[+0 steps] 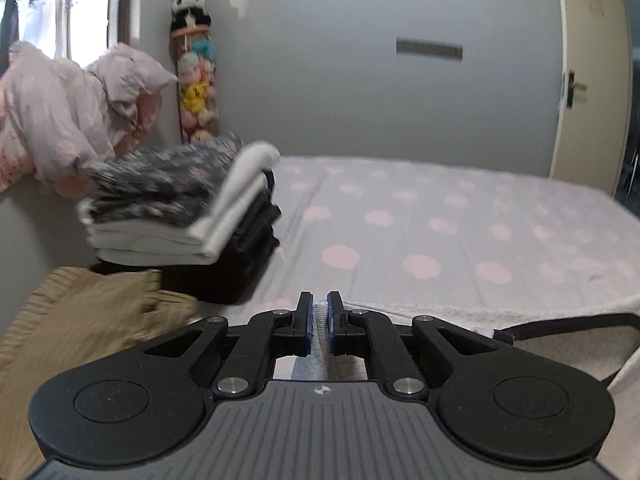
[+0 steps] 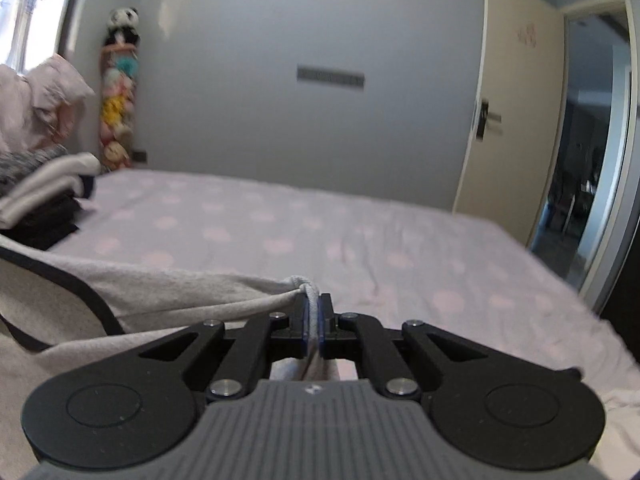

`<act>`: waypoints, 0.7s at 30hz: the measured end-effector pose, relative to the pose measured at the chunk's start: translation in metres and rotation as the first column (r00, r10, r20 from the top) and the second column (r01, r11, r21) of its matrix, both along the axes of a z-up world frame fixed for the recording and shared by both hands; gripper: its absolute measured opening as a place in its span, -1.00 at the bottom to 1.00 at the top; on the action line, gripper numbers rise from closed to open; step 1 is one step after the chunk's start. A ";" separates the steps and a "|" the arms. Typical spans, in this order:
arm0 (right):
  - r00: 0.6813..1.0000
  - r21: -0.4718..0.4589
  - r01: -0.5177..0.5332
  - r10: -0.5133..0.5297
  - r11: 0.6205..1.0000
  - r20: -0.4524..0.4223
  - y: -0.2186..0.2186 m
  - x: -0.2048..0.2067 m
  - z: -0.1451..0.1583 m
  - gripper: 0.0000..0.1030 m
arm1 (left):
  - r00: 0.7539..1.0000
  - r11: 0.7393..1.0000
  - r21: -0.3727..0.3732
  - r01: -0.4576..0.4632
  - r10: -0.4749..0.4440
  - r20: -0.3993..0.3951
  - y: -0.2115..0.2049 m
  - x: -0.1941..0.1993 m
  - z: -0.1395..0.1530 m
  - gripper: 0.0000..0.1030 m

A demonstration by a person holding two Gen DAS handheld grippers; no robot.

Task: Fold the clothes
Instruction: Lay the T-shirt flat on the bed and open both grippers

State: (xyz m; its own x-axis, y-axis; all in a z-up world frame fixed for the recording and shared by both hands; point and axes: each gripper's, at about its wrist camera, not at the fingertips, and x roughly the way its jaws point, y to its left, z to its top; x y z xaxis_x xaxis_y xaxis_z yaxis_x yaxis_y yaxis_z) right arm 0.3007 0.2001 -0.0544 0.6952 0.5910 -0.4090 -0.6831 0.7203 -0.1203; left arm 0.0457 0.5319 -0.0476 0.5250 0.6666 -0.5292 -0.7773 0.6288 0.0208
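Pale grey walls and a cream door frame a bed (image 1: 440,216) under a lilac sheet dotted with pink blots, seen first from the left wrist. At nine o'clock sits a stack of folded clothes (image 1: 180,216), patterned grey on white on black, with a tan ribbed garment (image 1: 80,320) at seven o'clock and a rumpled pink quilt (image 1: 60,112) at ten. A tube of plush toys (image 1: 198,80) topped by a panda stands against the wall at eleven. The left gripper (image 1: 319,322) is clenched on an edge of a light grey garment (image 1: 560,344) with black trim, which stretches away toward three o'clock. From the right wrist, the right gripper (image 2: 314,328) is clamped on a bunched corner of the same grey garment (image 2: 160,284), whose long axis runs off toward nine o'clock across the near bed (image 2: 400,248). A dark plate on the wall (image 2: 330,75) is too blurred to read; no writing is legible.
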 end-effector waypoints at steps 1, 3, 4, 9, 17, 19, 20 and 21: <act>1.000 -0.018 0.011 -0.011 1.000 -0.015 0.012 0.012 -0.011 -0.91 | 1.000 1.000 -0.023 0.001 -0.001 -0.025 0.011 0.014 -0.013 -0.84; 0.999 -0.060 0.031 -0.033 0.998 -0.039 0.037 0.035 -0.034 -0.91 | 0.997 0.998 -0.062 0.006 -0.011 -0.071 0.024 0.038 -0.040 -0.84; 0.998 -0.079 0.038 -0.042 0.996 -0.051 0.047 0.048 -0.044 -0.91 | 0.995 0.997 -0.078 0.014 -0.021 -0.094 0.030 0.049 -0.054 -0.84; 0.988 -0.167 0.031 -0.056 0.986 -0.144 0.074 0.089 -0.105 -0.90 | 0.982 0.992 -0.125 0.027 -0.050 -0.182 0.044 0.075 -0.111 -0.84; 0.964 -0.212 0.017 -0.072 0.977 -0.256 0.086 0.105 -0.140 -0.66 | 0.984 0.985 -0.168 0.036 -0.064 -0.165 0.044 0.071 -0.117 -0.60; 0.969 -0.197 0.030 -0.077 0.980 -0.234 0.082 0.101 -0.130 -0.28 | 0.989 0.984 -0.175 0.034 -0.058 -0.132 0.044 0.066 -0.107 -0.48; 0.973 -0.183 0.033 -0.074 0.983 -0.220 0.079 0.099 -0.126 -0.27 | 0.992 0.983 -0.179 0.034 -0.055 -0.116 0.044 0.063 -0.102 -0.34; 0.975 -0.166 0.022 -0.058 0.986 -0.215 0.078 0.095 -0.120 -0.27 | 0.993 0.984 -0.176 0.040 -0.059 -0.102 0.042 0.061 -0.095 -0.18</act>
